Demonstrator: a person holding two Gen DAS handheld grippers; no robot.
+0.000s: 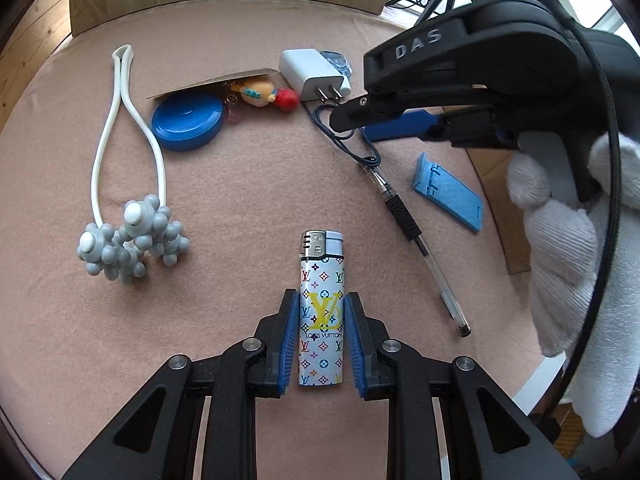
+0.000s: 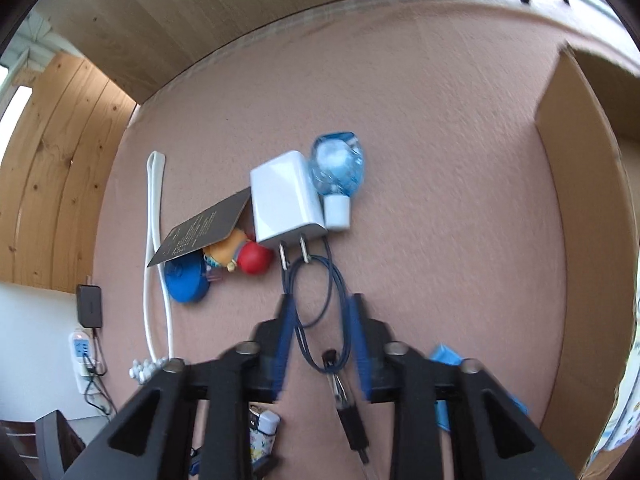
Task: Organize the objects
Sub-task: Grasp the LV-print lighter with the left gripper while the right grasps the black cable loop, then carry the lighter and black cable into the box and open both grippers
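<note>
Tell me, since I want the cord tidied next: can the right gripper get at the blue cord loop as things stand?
Probably yes. The right gripper hangs open straight over the blue cord loop, with nothing between. The charger's prongs lie close to the loop's far end.

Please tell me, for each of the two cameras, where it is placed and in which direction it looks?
Left wrist: on the left gripper, looking down along its fingers at the lighter between them on the pink cloth; the right gripper and a white-gloved hand show too.
Right wrist: on the right gripper, looking down at the blue cord and white charger; only its own fingers show.
Shared: the charger, blue round case, pen and lighter.
</note>
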